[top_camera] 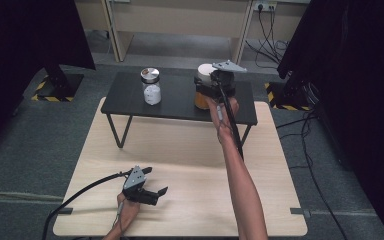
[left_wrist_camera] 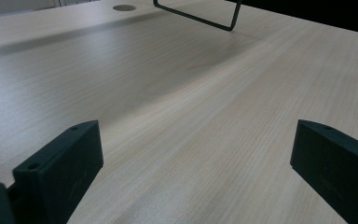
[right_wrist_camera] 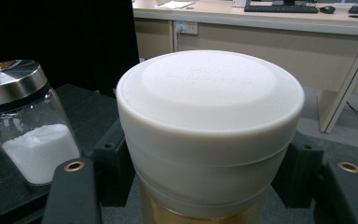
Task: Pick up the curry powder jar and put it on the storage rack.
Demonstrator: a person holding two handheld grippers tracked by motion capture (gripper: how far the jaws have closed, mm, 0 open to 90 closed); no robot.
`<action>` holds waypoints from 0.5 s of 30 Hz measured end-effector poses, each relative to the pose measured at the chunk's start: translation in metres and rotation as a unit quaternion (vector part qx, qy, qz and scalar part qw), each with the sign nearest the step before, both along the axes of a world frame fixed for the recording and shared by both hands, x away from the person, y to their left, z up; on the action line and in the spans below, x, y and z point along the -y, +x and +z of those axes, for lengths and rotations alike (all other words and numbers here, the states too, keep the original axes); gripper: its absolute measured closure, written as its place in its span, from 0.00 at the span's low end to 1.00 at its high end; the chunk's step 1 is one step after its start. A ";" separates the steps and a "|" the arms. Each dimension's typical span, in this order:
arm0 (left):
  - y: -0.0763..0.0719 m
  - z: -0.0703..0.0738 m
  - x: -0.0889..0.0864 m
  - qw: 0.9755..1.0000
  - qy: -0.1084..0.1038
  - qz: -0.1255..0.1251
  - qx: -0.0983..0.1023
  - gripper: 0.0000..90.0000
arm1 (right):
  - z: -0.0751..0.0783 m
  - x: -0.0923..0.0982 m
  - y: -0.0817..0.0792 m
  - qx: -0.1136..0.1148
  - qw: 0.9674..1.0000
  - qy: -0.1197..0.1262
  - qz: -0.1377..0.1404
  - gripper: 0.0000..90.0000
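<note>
Right gripper clamped on the white-lidded jar on the black shelf.

The right gripper (top_camera: pixel 215 82) has its jaws closed around the jar (right_wrist_camera: pixel 209 135) at its white lid; the jar stands on the black shelf (top_camera: pixel 130 97), right of the glass jar (top_camera: pixel 151 86). Next likely a straight lift. The left gripper (top_camera: pixel 155 192) rests open-jawed on the worktop (top_camera: pixel 190 165), near of the shelf.
</note>
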State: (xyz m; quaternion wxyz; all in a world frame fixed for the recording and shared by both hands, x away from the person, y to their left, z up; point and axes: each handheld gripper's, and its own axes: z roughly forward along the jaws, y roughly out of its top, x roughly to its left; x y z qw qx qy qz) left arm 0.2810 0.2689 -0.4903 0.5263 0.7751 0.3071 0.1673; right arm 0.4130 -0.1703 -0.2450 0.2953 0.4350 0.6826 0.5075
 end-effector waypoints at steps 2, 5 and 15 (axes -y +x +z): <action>0.000 0.000 0.000 1.000 0.001 0.000 0.001 0.02 | 0.000 0.000 -0.001 0.001 1.000 -0.001 0.000 0.38; 0.000 0.000 0.000 1.000 0.001 0.000 0.001 0.02 | -0.001 -0.001 -0.003 0.006 1.000 -0.007 0.002 0.38; -0.001 0.000 0.000 1.000 0.002 -0.001 0.004 0.02 | 0.006 0.004 -0.002 -0.017 1.000 0.002 -0.004 0.11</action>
